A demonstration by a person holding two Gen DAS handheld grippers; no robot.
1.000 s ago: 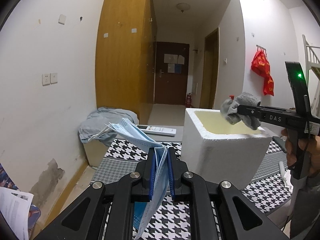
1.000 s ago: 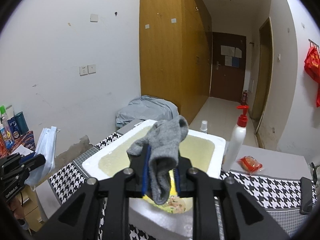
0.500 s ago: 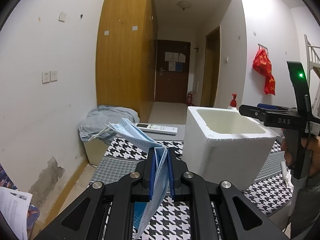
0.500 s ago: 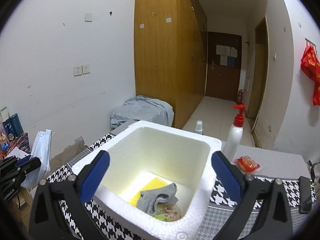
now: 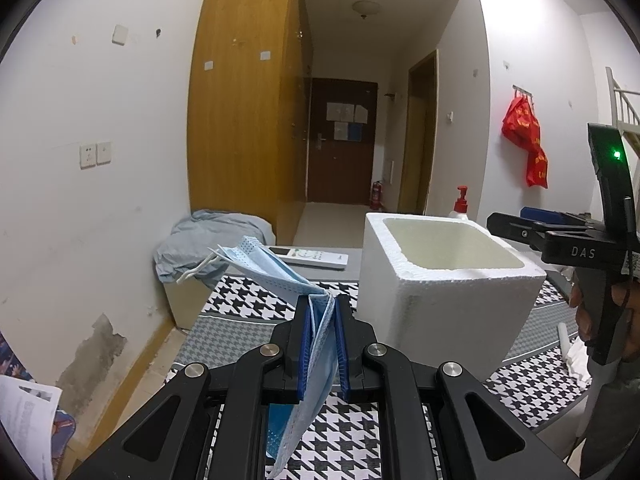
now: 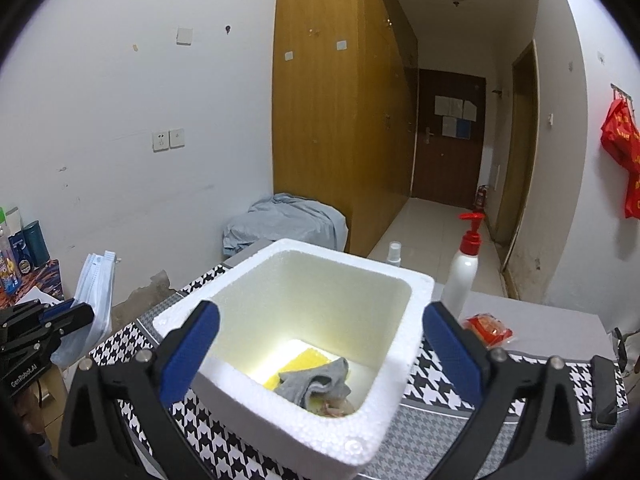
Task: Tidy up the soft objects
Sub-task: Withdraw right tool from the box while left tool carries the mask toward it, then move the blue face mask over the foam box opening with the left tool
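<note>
A white foam box [image 6: 376, 420] stands on the houndstooth tablecloth [image 6: 432, 372]. Inside it a grey sock [image 6: 316, 380] lies on a yellow sponge [image 6: 298, 362]. My right gripper [image 6: 316, 340] hovers over the box with its jaws spread wide and nothing between them. In the left wrist view my left gripper [image 5: 322, 344] is shut on a stack of blue face masks [image 5: 280, 272], held left of the foam box [image 5: 440, 304]. The right gripper [image 5: 520, 224] reaches over the box's far rim from the right. The masks [image 6: 98, 288] and left gripper [image 6: 76, 312] also show at left in the right wrist view.
A white pump bottle [image 6: 462, 272] with a red top and a small spray bottle [image 6: 394, 252] stand behind the box. A red packet [image 6: 488, 326] lies to its right, a remote control [image 5: 308, 257] to its left. A grey cloth heap [image 5: 208, 240] sits by the wall.
The right gripper opened wide and let go of the grey sock, which dropped into the foam box. The left gripper kept still with the masks in it.
</note>
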